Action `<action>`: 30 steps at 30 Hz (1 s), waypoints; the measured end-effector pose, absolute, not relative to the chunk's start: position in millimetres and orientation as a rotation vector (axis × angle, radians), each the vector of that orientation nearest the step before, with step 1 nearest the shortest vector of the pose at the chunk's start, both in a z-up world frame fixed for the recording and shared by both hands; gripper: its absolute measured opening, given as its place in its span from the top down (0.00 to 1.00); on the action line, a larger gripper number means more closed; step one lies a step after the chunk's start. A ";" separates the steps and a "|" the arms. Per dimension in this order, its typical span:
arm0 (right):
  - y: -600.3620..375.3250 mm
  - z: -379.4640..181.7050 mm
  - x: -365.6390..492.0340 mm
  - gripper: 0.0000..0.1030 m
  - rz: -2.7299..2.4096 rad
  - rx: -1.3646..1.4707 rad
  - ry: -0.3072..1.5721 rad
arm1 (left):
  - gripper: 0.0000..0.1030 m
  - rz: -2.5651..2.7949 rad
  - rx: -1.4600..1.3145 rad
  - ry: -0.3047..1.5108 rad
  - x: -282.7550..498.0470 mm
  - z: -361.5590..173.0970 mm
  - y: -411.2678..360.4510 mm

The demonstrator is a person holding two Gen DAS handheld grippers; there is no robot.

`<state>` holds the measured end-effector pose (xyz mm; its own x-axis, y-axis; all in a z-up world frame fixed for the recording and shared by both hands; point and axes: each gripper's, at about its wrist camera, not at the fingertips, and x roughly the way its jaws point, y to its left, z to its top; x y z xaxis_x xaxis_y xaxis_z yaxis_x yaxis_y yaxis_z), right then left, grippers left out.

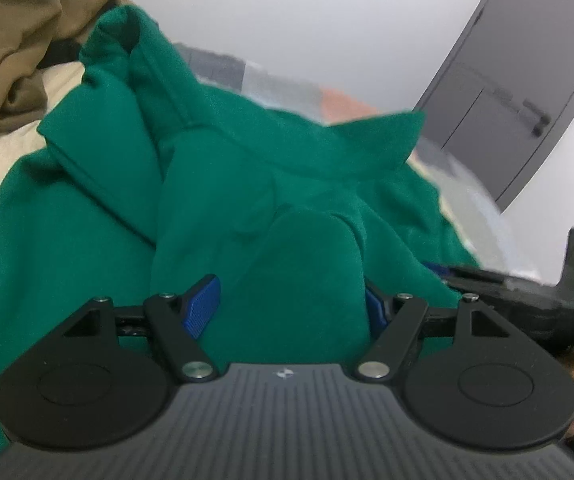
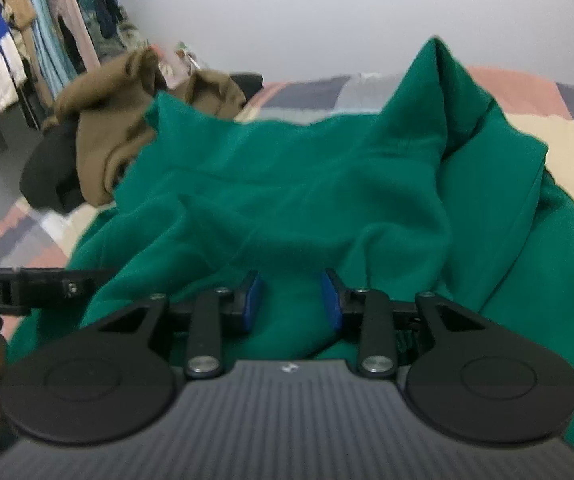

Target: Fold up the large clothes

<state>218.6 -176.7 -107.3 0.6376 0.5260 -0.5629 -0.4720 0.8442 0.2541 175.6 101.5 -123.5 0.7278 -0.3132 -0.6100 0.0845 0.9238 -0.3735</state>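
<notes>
A large green garment [image 1: 215, 184] lies rumpled on a bed and fills both views [image 2: 287, 184]. My left gripper [image 1: 293, 306] is open, its blue pads [image 1: 203, 306] standing on either side of a raised hump of the green cloth. My right gripper [image 2: 291, 300] is open too, its blue pads [image 2: 251, 300] set apart with green cloth bunched between them. The right gripper's body shows at the right edge of the left wrist view [image 1: 559, 280]. The left gripper's body shows at the left edge of the right wrist view [image 2: 27, 290].
A brown garment [image 2: 115, 120] and a black one [image 2: 51, 176] lie heaped beyond the green one. The bed has a patchwork cover [image 2: 527, 92]. A clothes rack [image 2: 27, 32] stands far left. A grey door [image 1: 527, 80] is at the right.
</notes>
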 end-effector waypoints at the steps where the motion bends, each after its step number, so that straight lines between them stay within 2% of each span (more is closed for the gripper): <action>1: -175.7 -109.8 220.0 0.66 0.568 0.075 0.674 | 0.26 -0.212 -0.323 0.739 177.4 -126.5 100.0; 15: -182.9 -106.4 226.6 0.63 0.583 0.103 0.605 | 0.25 -0.180 -0.284 0.719 175.8 -125.0 91.8; 19: -192.8 -92.2 221.6 0.29 0.539 0.097 0.502 | 0.24 -0.173 -0.304 0.690 170.6 -114.3 97.4; 22: -199.0 -83.8 224.7 0.28 0.491 0.080 0.444 | 0.24 -0.177 -0.281 0.686 168.1 -108.6 96.7; 30: -208.5 -101.0 310.3 0.28 0.351 0.239 0.579 | 0.23 -0.187 -0.269 0.669 161.7 -112.2 97.6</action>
